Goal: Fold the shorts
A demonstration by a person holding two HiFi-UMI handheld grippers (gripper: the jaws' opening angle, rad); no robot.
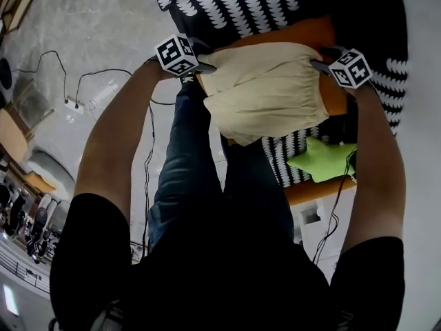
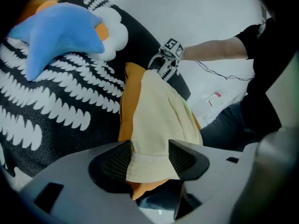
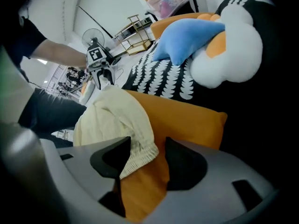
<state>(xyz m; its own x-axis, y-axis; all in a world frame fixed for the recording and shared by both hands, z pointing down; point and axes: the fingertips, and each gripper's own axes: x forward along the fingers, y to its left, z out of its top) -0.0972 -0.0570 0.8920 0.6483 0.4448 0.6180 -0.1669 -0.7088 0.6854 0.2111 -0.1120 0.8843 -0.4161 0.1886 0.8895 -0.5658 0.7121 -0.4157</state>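
Pale yellow shorts lie draped over an orange cushion, their lower part hanging off its near edge. My left gripper is at the shorts' left corner. In the left gripper view a flat hem of the shorts spans the gap between wide-set jaws, unpinched. My right gripper is at the right corner. In the right gripper view the elastic waistband lies against the left pad, with orange cushion showing in the gap beside the other pad.
The orange cushion rests on a black bedding with white marks. A blue star plush and a white cloud plush lie farther back. A green cloth sits below right. Cables run over the floor beside the person's legs.
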